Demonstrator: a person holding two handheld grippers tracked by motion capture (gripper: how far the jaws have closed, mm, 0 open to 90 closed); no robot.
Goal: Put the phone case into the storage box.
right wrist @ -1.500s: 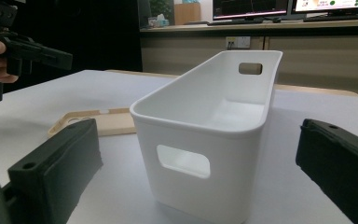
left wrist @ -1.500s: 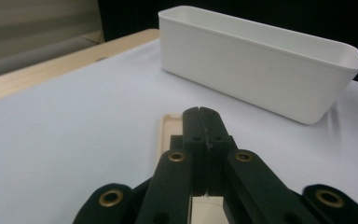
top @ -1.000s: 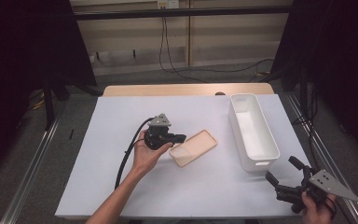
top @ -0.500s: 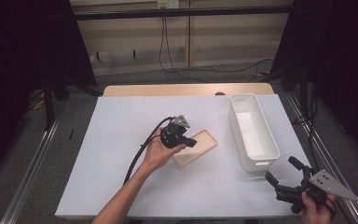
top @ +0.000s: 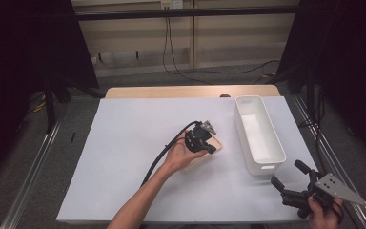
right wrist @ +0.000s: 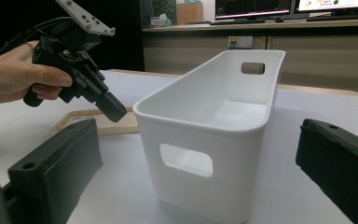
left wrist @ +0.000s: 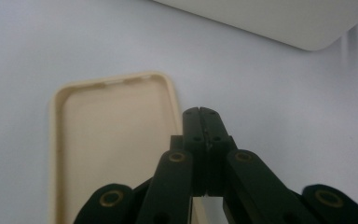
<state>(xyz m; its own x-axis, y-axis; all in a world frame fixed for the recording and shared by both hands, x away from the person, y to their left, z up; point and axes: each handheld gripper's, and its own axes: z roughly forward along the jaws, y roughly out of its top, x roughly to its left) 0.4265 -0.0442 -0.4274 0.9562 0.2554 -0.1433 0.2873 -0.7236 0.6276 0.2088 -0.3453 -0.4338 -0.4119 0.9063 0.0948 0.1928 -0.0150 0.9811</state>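
Phone case [left wrist: 112, 149] lies flat beside closed left tongs [left wrist: 199, 112].

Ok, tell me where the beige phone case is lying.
In the high view, the beige phone case lies flat on the white table cover, under the left gripper, left of the white bin.

Overhead wide; tool views close, share bin [top: 259, 133].

No readable text, label or number anywhere.
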